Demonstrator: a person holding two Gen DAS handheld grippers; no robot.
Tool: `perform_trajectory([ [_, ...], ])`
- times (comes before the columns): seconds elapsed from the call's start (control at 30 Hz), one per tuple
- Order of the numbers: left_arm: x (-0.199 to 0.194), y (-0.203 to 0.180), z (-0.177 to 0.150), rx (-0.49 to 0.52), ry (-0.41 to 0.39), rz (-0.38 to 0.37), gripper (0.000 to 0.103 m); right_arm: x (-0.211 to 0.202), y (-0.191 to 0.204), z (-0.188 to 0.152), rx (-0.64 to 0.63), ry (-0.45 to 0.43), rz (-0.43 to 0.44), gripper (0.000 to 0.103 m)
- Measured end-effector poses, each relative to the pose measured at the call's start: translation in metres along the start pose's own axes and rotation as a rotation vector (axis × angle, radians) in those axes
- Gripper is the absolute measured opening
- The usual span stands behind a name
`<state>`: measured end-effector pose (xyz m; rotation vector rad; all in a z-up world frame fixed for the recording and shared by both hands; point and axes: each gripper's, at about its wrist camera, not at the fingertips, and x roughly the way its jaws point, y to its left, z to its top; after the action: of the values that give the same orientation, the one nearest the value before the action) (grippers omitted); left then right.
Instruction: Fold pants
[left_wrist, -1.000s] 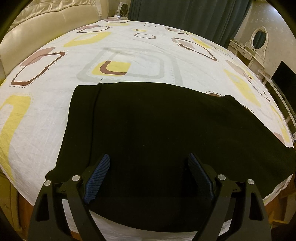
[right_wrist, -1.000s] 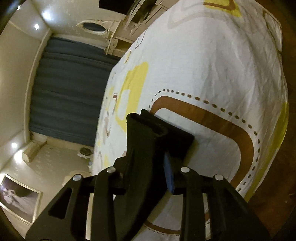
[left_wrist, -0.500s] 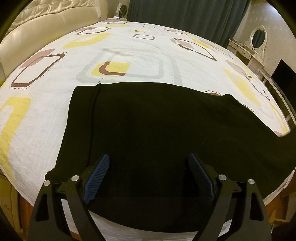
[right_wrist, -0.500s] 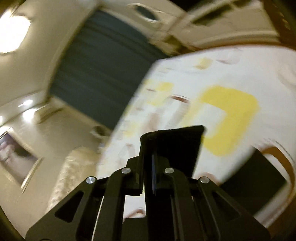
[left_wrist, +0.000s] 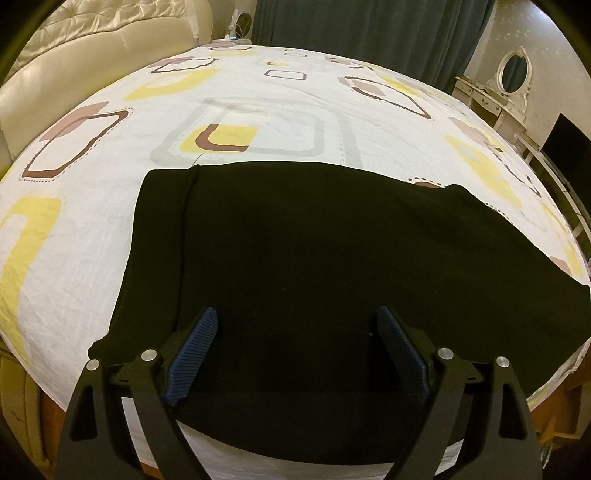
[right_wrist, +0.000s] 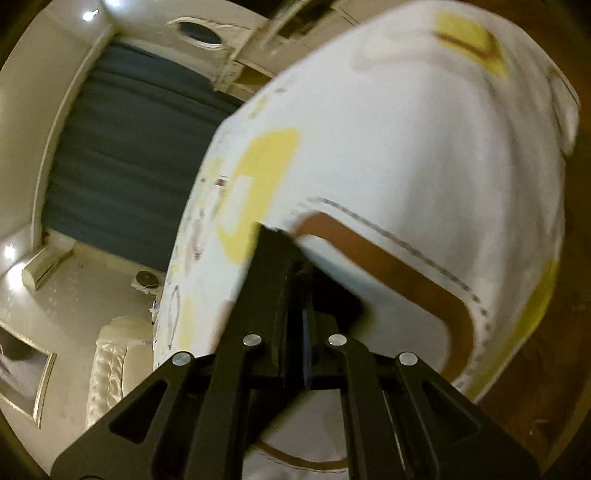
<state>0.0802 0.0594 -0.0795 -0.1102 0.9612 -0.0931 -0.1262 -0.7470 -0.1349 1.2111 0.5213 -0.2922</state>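
Observation:
Black pants (left_wrist: 314, 266) lie spread flat across the near part of a bed with a white patterned sheet (left_wrist: 258, 110). My left gripper (left_wrist: 295, 350) is open and hovers over the near edge of the pants, blue pads apart, holding nothing. In the right wrist view my right gripper (right_wrist: 295, 280) is shut on a fold of the black pants fabric (right_wrist: 273, 258), held above the sheet (right_wrist: 424, 166). The view is blurred and tilted.
A cream padded headboard (left_wrist: 74, 48) stands at the far left. Dark curtains (left_wrist: 369, 29) hang behind the bed. A white dressing table with an oval mirror (left_wrist: 513, 74) and a dark screen (left_wrist: 565, 144) stand at the right. Wooden floor (right_wrist: 554, 387) shows past the bed's edge.
The right gripper has swung and rotated with the pants fabric still clamped in it; its view changed sharply twice. The left gripper stayed open and nearly still over the pants.

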Motion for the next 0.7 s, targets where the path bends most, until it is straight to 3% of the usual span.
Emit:
perform_trajectory([
  [0.4, 0.0, 0.001, 0.001, 0.004, -0.002, -0.002, 0.088, 0.009, -0.003, -0.002, 0.015, 0.034, -0.01, 0.006],
  [0.5, 0.0, 0.0, 0.001, 0.005, -0.002, -0.001, 0.088, -0.004, -0.003, 0.006, 0.051, 0.006, -0.025, 0.018],
  [0.57, 0.0, -0.001, 0.001, 0.009, -0.003, 0.0, 0.088, -0.018, -0.003, 0.014, 0.054, -0.054, -0.035, 0.036],
  [0.7, -0.003, -0.004, 0.002, 0.019, -0.015, 0.006, 0.088, -0.019, 0.012, 0.031, -0.019, -0.041, -0.002, 0.041],
])
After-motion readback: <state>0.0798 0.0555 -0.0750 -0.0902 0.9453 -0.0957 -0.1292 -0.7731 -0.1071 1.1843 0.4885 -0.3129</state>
